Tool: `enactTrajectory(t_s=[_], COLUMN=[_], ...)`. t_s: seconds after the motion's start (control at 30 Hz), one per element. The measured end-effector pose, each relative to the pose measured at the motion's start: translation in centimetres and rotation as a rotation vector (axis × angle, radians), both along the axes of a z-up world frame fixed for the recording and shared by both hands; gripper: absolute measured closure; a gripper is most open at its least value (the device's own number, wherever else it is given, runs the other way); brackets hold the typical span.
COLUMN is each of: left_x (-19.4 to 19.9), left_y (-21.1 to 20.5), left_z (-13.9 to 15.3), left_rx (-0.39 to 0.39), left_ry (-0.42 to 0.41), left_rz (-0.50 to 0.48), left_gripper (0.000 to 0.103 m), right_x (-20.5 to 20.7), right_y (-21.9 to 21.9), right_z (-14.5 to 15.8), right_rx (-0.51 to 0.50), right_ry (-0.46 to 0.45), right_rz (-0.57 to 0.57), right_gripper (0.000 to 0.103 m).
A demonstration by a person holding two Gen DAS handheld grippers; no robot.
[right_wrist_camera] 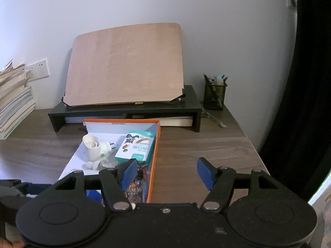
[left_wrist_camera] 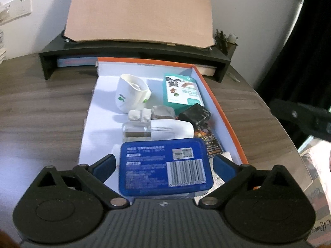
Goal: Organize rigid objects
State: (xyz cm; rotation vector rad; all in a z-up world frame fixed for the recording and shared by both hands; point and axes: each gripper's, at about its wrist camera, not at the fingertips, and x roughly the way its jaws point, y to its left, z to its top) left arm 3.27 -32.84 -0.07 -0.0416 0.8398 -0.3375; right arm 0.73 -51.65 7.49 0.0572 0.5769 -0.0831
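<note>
- The table (right_wrist_camera: 206, 144) is wood-grained and carries every item listed below.
- A wooden board (right_wrist_camera: 126, 66) leans on a black shelf riser (right_wrist_camera: 124, 111), directly behind the orange-rimmed box (left_wrist_camera: 225, 111).
- The orange-rimmed box lies open on the table in front of the riser and holds the task's things.
- The left gripper (left_wrist_camera: 163, 165) stands wide open over the near end of the box; the blue tin (left_wrist_camera: 163, 165) lies between its fingers, and no pad presses on it.
- The right gripper (right_wrist_camera: 167, 173) is open and empty, above the table just right of the box.
- Toward the far end of the box lie a white plug-in device (left_wrist_camera: 130, 95) and a green carton (left_wrist_camera: 182, 93).
- A black charger (left_wrist_camera: 194, 116) sits mid-box against the right wall.
</note>
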Motion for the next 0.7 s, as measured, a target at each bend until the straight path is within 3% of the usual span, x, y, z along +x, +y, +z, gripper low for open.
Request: enactTrajectory(t_s=[0.2, 0.37, 0.7], left_x=[-1.8, -4.6, -5.7], left_y=[1.6, 2.9, 4.2], left_z=[2.0, 3.1, 2.1], left_rx=[-0.007, -0.005, 0.084], left_ry=[-0.008, -0.003, 0.030], left_rz=[0.051, 0.078, 0.153], left_gripper=[0.000, 0.000, 0.000], right_x=[-2.6, -4.8, -6.0], right_y=[0.2, 2.0, 4.7], right_z=[0.6, -0.3, -2.3], right_rx=[0.012, 0.019, 0.013], right_ry=[0.005, 0.080, 0.190], right_rz=[0.005, 0.055, 0.118], right_gripper=[0.023, 0.021, 0.021])
